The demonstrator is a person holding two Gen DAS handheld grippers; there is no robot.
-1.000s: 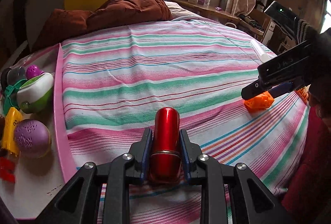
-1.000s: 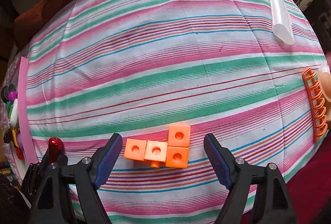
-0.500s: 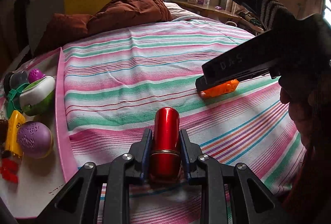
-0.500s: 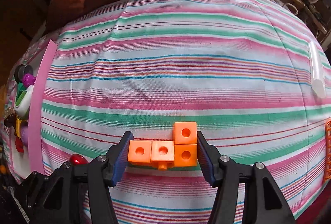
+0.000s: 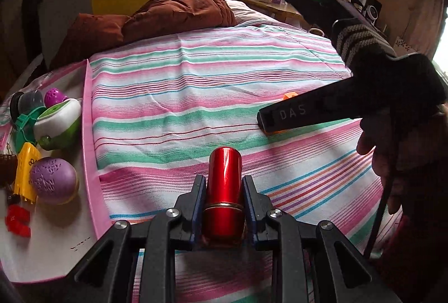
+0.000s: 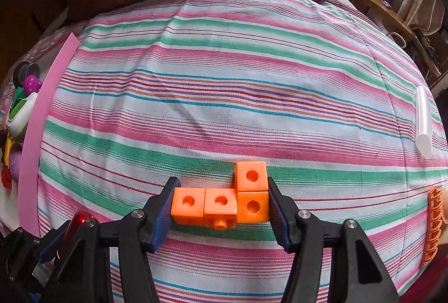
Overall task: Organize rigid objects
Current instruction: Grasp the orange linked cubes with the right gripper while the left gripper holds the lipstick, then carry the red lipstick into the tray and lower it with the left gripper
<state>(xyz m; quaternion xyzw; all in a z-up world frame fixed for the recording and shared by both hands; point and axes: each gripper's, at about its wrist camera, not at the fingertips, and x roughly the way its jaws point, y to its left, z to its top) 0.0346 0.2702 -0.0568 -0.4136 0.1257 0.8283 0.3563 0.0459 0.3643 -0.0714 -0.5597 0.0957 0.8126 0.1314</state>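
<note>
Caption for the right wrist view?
Right hand-held gripper closed on orange linked cubes lying on striped bedsheet.

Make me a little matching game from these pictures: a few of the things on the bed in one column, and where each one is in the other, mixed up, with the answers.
Things
1. red metal tube
2. orange cube block
3. purple ball
4. clear plastic tube

Places
A. lying loose on the striped sheet, far right
B. on the white board with the pink edge
C. clamped in the left gripper
D. between the jaws of the right gripper, on the sheet

Pairs: 1-C, 2-D, 3-B, 4-A
</note>
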